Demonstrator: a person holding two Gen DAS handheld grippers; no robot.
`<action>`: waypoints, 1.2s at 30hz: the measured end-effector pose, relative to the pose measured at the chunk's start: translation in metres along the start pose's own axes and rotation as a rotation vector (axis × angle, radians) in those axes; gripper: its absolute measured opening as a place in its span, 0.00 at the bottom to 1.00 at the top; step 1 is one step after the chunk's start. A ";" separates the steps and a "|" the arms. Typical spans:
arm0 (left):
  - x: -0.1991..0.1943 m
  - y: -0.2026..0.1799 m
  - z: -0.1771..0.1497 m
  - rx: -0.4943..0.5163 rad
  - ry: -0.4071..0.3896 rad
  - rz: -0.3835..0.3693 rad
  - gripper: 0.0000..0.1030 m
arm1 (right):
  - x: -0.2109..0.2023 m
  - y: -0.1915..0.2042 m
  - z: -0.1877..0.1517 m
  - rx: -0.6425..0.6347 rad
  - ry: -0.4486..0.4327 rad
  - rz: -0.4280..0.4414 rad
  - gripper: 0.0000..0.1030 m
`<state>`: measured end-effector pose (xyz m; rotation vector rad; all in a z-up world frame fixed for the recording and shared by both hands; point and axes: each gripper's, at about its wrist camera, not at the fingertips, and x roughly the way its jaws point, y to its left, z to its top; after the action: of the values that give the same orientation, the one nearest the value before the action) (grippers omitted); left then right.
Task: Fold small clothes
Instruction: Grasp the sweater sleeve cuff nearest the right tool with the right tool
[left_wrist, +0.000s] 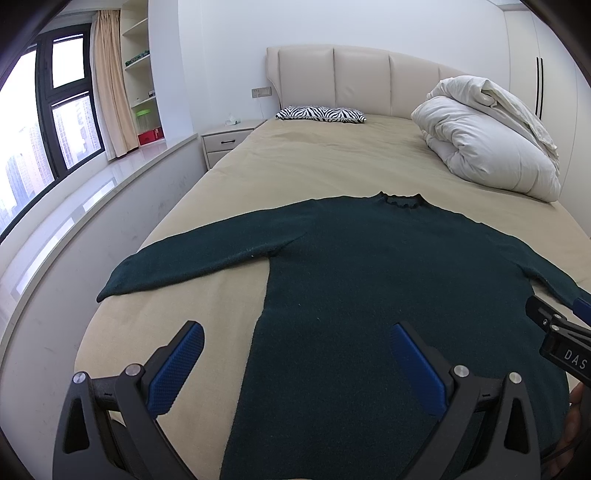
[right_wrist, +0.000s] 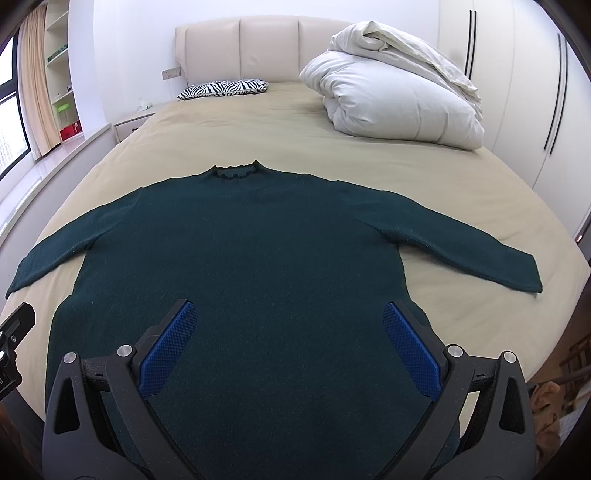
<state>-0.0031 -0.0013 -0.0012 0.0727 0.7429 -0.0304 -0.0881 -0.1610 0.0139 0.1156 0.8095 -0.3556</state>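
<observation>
The dark green sweater (right_wrist: 255, 258) lies flat on the bed (right_wrist: 295, 122), sleeves spread and no fold begun, while left gripper (left_wrist: 295, 365) and right gripper (right_wrist: 290, 347) hover with fingers apart, probably needing sleeve grasps next.

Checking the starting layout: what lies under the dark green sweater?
The sweater lies flat, sleeves spread, directly on the tan bedsheet, which shows all around it. Whatever is beneath its body is covered; no bulge suggests anything there.
</observation>
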 end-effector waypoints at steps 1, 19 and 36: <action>-0.001 0.000 0.000 -0.001 0.002 -0.001 1.00 | 0.000 0.000 0.000 0.000 0.001 0.000 1.00; 0.029 0.002 -0.017 -0.142 0.139 -0.230 1.00 | 0.010 -0.173 0.003 0.403 -0.081 0.034 1.00; 0.065 -0.042 -0.005 -0.126 0.170 -0.365 1.00 | 0.101 -0.478 -0.096 1.206 -0.058 0.171 0.62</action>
<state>0.0391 -0.0433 -0.0508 -0.1834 0.9183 -0.3281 -0.2590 -0.6120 -0.1088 1.2831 0.4278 -0.6420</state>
